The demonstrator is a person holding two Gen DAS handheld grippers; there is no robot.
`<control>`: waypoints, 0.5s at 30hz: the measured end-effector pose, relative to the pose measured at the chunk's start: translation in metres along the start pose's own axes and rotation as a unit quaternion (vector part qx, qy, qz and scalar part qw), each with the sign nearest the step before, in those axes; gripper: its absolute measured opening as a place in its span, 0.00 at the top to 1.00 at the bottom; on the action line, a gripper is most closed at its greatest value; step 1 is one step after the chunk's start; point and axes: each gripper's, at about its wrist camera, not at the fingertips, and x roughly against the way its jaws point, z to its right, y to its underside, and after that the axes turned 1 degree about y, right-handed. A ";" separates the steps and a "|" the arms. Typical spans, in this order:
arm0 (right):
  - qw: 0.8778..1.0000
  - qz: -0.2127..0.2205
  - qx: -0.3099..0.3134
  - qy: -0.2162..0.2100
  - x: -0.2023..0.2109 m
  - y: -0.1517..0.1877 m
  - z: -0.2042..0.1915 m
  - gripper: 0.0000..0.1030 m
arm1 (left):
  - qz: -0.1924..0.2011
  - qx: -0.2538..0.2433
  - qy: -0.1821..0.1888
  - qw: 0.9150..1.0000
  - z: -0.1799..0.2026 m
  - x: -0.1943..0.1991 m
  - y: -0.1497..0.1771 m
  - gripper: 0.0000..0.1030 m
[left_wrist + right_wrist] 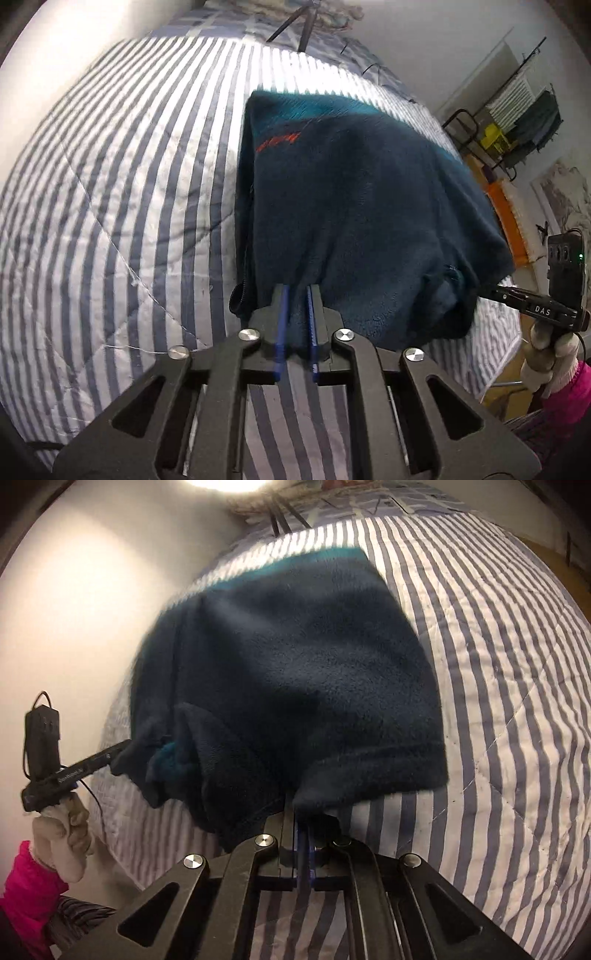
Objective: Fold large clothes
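A dark navy fleece garment [351, 206] with a teal band and an orange logo lies partly lifted off the striped quilt [110, 192]. My left gripper [297, 295] is shut on its near edge, with fleece pinched between the blue pads, next to a zipper end. From the right wrist view, my right gripper [301, 814] is shut on the near hem of the same fleece [295, 664]. Each view shows the other gripper at the side, its tips buried in the cloth: the right gripper [496, 293] and the left gripper [118, 751]. Both are held by white-gloved hands [62, 830].
The quilt [498, 701] covers a bed. Tripod legs [295, 29] stand at its far end. A white wall [74, 609] runs along one side. On the other side are a clothes rack [524, 118] and an orange object [506, 214]. A pink sleeve [569, 395] shows.
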 end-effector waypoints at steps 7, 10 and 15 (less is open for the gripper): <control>0.996 0.032 0.071 -0.050 0.074 0.007 -0.016 0.68 | 0.069 -0.029 0.018 0.997 0.015 0.054 -0.026 0.89; 0.987 0.105 0.121 -0.027 0.095 -0.006 -0.041 0.68 | 0.080 -0.037 0.019 0.996 0.027 0.045 -0.052 0.89; 0.976 0.167 0.136 0.002 0.067 -0.054 -0.059 0.66 | 0.077 -0.028 0.022 0.996 0.048 0.015 -0.084 0.89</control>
